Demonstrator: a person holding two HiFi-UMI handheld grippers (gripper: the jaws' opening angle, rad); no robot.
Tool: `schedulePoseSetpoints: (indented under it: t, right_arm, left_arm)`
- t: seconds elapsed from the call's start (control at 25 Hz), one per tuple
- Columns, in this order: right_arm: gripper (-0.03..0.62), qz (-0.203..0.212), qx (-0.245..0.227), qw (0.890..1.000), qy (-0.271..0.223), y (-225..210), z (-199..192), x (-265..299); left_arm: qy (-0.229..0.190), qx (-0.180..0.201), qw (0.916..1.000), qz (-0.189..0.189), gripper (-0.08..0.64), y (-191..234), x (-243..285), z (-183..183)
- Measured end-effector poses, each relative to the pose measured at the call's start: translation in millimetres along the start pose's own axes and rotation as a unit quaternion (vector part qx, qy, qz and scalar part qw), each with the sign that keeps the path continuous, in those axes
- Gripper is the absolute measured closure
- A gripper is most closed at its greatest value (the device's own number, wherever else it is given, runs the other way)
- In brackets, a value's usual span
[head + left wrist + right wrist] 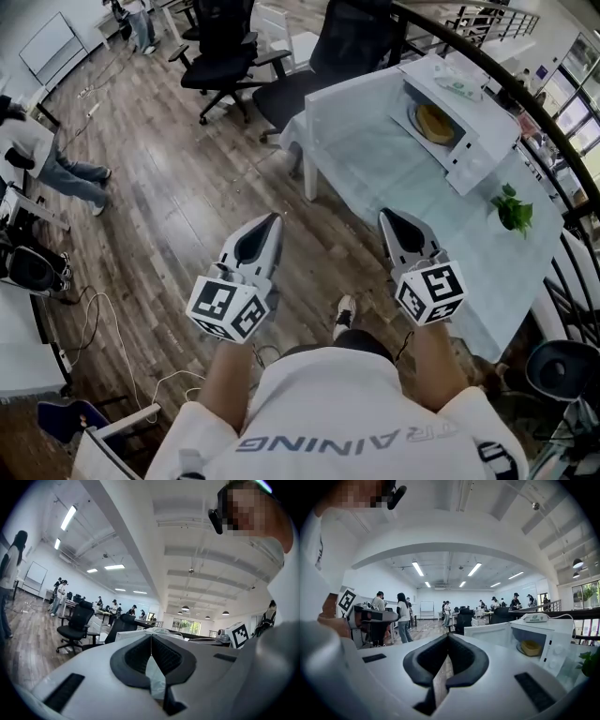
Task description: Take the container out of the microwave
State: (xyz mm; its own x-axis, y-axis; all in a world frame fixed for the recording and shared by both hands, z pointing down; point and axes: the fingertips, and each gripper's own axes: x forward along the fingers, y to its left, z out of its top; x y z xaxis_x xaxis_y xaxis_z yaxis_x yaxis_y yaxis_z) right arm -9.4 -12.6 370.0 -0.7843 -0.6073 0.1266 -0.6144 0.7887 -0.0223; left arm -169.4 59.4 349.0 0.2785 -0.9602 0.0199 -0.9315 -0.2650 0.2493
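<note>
A white microwave (450,117) stands on the far end of the cloth-covered table (394,183) with its door (469,169) swung open. Inside it sits a yellow container (434,123), which the right gripper view shows too, as the yellow container (530,647) in the microwave (543,637). My left gripper (275,217) and right gripper (384,216) hover side by side over the wooden floor, short of the table's near edge. Both point toward the microwave. The left gripper (151,637) and right gripper (447,636) are shut with nothing between the pads.
A small green plant (513,210) stands on the table to the right of the microwave. Black office chairs (220,56) crowd the table's far side. A person (66,169) stands at the left. Cables (112,328) trail on the floor, and a dark railing (562,141) runs behind the table.
</note>
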Motion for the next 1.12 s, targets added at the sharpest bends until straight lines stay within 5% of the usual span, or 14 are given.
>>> schedulePoseSetpoints:
  t: [0.24, 0.68, 1.12]
  right_arm:
    - [0.571, 0.005, 0.013, 1.000, 0.015, -57, -7, 31]
    - [0.571, -0.047, 0.038, 0.998, 0.026, -203, -18, 45]
    - [0.571, -0.117, 0.044, 0.992, 0.023, -286, -18, 33]
  left_arm:
    - [0.017, 0.005, 0.9998, -0.002, 0.526, -1, 60, 2]
    - [0.044, 0.007, 0.9990, -0.003, 0.526, -9, 182, -16]
    - [0.064, 0.020, 0.9950, -0.074, 0.526, -36, 282, -20]
